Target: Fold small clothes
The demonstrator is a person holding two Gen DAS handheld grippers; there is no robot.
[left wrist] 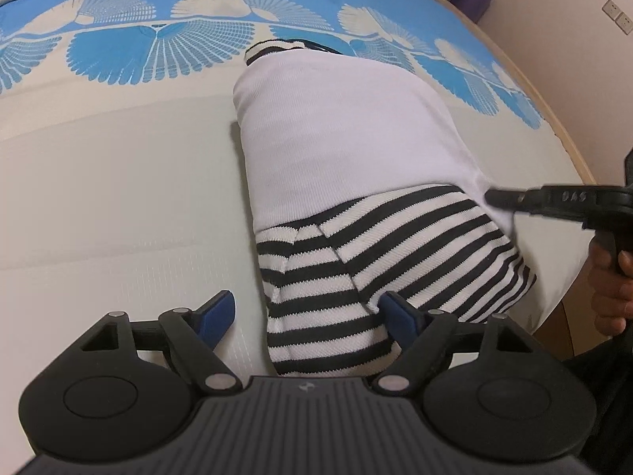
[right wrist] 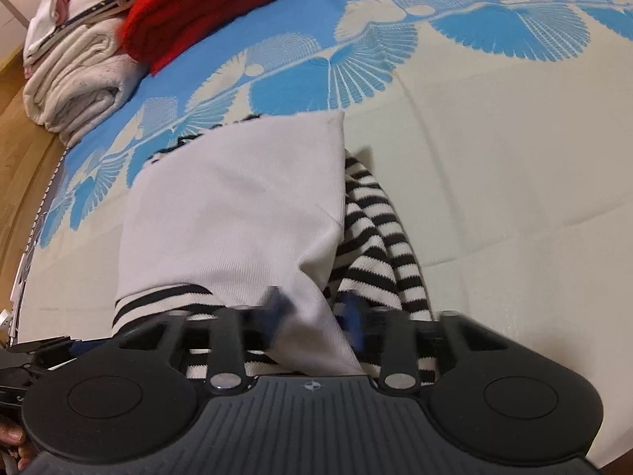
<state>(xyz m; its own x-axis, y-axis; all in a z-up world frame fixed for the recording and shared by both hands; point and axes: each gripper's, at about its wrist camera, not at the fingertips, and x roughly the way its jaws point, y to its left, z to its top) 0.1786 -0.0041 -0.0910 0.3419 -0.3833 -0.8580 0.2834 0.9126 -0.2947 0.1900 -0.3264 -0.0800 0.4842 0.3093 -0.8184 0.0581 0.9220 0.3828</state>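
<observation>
A white ribbed garment (left wrist: 336, 130) with black-and-white striped sleeves (left wrist: 395, 237) lies folded on the bed. My left gripper (left wrist: 308, 310) stands open over the near striped end. Its right pad (left wrist: 395, 312) touches the cloth, and its left pad (left wrist: 219, 310) is off it, above the sheet. My right gripper (left wrist: 492, 198) comes in from the right, shut on the white fabric at the garment's edge. In the right wrist view the white cloth (right wrist: 237, 206) runs up between the blurred fingertips of the right gripper (right wrist: 314, 312), with the striped sleeve (right wrist: 379, 237) beside it.
The bedspread (left wrist: 118, 198) is cream near me and blue with white fan shapes farther off. A red knit (right wrist: 205, 4) and cream folded cloths (right wrist: 79, 79) are stacked at the bed's far left corner, by a wooden floor (right wrist: 16, 118). A person's hand (left wrist: 617, 289) holds the right gripper.
</observation>
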